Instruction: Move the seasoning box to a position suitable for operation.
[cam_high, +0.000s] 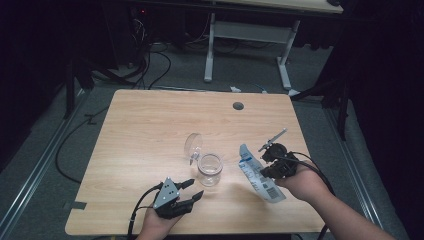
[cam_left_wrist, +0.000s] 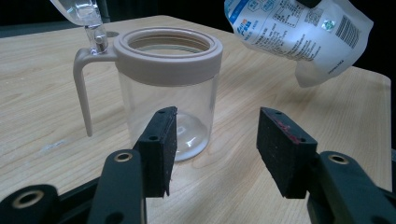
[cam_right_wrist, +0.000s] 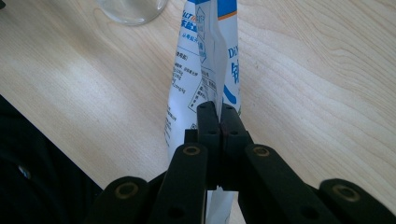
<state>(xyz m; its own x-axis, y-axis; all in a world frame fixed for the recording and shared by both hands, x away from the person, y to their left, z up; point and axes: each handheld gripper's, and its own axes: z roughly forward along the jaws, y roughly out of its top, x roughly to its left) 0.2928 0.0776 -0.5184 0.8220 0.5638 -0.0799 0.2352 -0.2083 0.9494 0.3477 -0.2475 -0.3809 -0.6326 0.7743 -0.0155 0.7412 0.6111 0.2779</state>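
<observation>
Pouch (cam_right_wrist: 205, 70) print, blue on white, too small to read.

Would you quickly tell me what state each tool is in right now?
Left tool: open, holding nothing, just short of the jar.
Right tool: shut on the pouch.

A laboratory or recording workspace, dimly lit. A pale wood-grain rectangular tabletop (cam_high: 150, 130) with a round grey cable port (cam_high: 238, 106) stands on a grey carpeted floor (cam_high: 240, 75). Behind it, loose black cables (cam_high: 150, 65) trail across the floor toward dark equipment bearing a small red indicator light (cam_high: 143, 11). A second desk on a white metal frame (cam_high: 247, 37) stands at the rear. Black metal stand legs (cam_high: 70, 92) flank the table, and dark surroundings enclose the area.
</observation>
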